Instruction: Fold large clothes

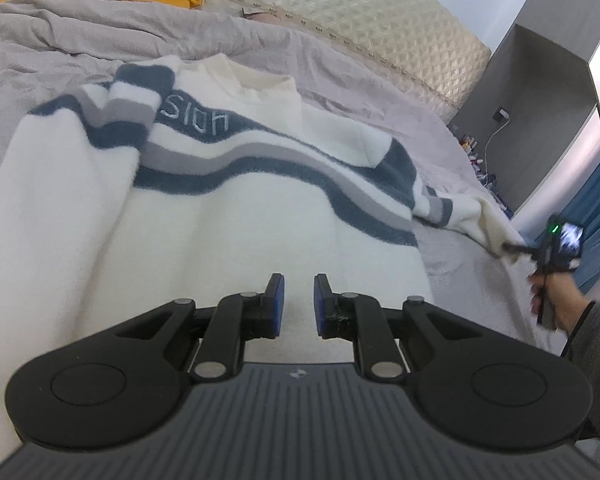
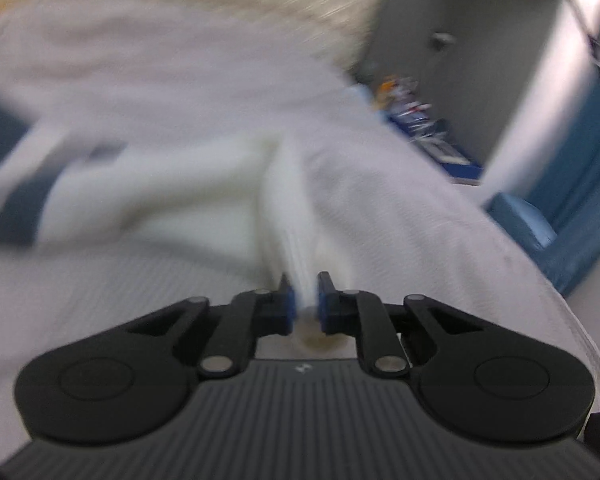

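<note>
White fleece with navy and grey stripes: the sweater (image 1: pixel 236 200) lies flat on the bed (image 1: pixel 40 48), collar toward the headboard (image 1: pixel 380 20), hem nearest the left gripper (image 1: pixel 299 300). One sleeve is already folded across the chest; the other sleeve (image 1: pixel 456 208) runs out toward the bed's right edge. That is where the right gripper (image 1: pixel 510 249) is, jaws clamped tight on the cuff (image 2: pixel 288 216), ribbed fabric pinched between the blue pads (image 2: pixel 288 302). The left gripper hovers over the hem, jaws nearly closed with a slim gap, holding nothing. The sleeve's long axis points straight away from the body toward the right hand, so that hand looks best placed to carry the cuff back across the chest. The right-wrist view is blurred.
</note>
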A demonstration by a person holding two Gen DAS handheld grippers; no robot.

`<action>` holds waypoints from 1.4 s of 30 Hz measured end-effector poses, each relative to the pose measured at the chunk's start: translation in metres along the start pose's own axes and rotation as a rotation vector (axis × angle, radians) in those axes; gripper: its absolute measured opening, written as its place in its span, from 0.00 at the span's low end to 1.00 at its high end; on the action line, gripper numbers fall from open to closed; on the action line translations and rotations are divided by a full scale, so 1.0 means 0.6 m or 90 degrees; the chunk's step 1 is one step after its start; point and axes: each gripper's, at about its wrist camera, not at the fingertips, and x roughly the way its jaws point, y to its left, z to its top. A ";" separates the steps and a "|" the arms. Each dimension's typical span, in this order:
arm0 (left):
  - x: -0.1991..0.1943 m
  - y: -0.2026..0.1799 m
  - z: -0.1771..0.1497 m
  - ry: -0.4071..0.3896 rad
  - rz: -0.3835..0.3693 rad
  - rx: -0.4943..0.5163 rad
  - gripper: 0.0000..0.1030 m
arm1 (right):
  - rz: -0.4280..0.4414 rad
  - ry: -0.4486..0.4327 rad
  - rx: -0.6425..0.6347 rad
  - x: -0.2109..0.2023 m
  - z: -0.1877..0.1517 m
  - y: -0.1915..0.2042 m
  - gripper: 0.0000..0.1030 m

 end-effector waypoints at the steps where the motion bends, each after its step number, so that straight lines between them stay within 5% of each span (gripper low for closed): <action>1: 0.004 0.000 0.000 0.003 0.002 0.001 0.18 | -0.016 -0.014 0.018 0.004 0.013 -0.016 0.09; 4: 0.013 0.001 0.000 0.011 0.006 0.002 0.18 | -0.059 -0.048 0.066 0.030 0.055 -0.069 0.08; 11: 0.031 -0.003 0.015 0.013 0.011 0.004 0.18 | -0.107 0.014 0.177 0.147 0.088 -0.181 0.08; 17: 0.051 0.002 0.031 0.021 0.021 0.007 0.18 | -0.106 0.066 0.185 0.221 0.055 -0.173 0.08; 22: 0.049 0.012 0.041 0.013 0.031 0.005 0.18 | -0.093 0.042 0.260 0.198 0.043 -0.176 0.10; 26: 0.032 0.015 0.045 -0.007 0.030 0.015 0.18 | -0.073 0.026 0.291 0.152 0.049 -0.181 0.12; 30: 0.007 0.023 0.044 -0.021 0.032 0.008 0.18 | -0.043 0.034 0.307 0.085 0.057 -0.167 0.59; 36: -0.035 0.031 0.038 -0.042 0.029 0.008 0.18 | 0.042 0.007 0.282 -0.075 0.081 -0.100 0.59; 42: -0.080 0.033 0.028 -0.068 0.034 0.014 0.18 | 0.212 -0.048 0.237 -0.288 0.110 0.010 0.58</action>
